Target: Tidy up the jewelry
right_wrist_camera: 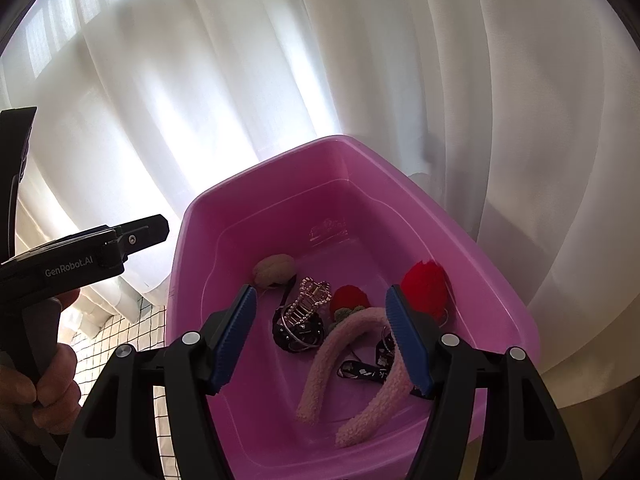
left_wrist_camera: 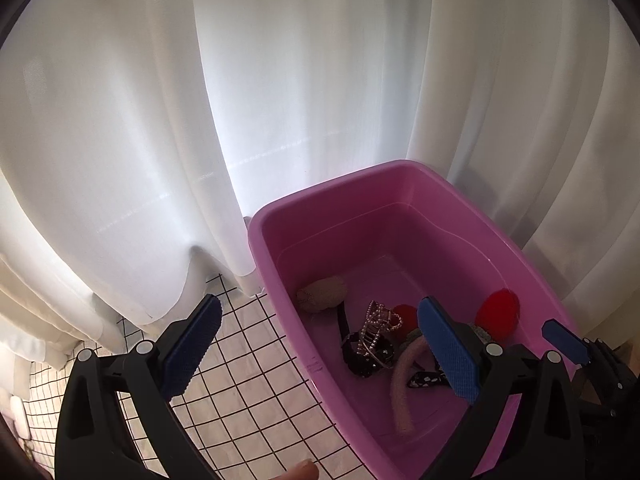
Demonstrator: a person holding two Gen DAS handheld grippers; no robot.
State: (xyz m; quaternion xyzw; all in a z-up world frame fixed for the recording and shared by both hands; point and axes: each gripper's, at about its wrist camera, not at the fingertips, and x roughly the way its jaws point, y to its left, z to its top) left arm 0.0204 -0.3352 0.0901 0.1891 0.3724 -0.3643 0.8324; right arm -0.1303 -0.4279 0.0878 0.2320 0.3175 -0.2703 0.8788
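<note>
So both grippers are angled down over the pink tub (right_wrist_camera: pixel 496 300); the left gripper (left_wrist_camera: pixel 320 344) has its jaws spread wide with nothing between the pads; one blue pad hangs over the checked tablecloth (left_wrist_camera: pixel 248 360) outside the tub's rim, the other sits over the tub's inside, so the jaws straddle the rim; a fingertip shows at 6 o'clock in the left wrist view. In the right wrist view the left gripper comes in from 9 o'clock, with a hand (right_wrist_camera: pixel 36 384) wrapped round its handle; the body reads "GenRobot.AI" in white.

The right gripper (right_wrist_camera: pixel 324 340) is released too, jaws partway apart and gripping nothing; it hovers above the tub.

Inside the tub: a fuzzy pink headband (right_wrist_camera: pixel 352 364) arches between the right pads, lower down, its right leg running close by the right pad from this angle; a pearl hair claw (right_wrist_camera: pixel 308 300) on a black studded piece (right_wrist_camera: pixel 296 330) sits around 12 o'clock between the pads; a small red pompom (right_wrist_camera: pixel 350 298) just right of that; a big red pompom (right_wrist_camera: pixel 426 286) at 1 o'clock; a beige fluffy ball (right_wrist_camera: pixel 276 268) at 11 o'clock. White curtain (right_wrist_camera: pixel 240 100) behind everything.
</note>
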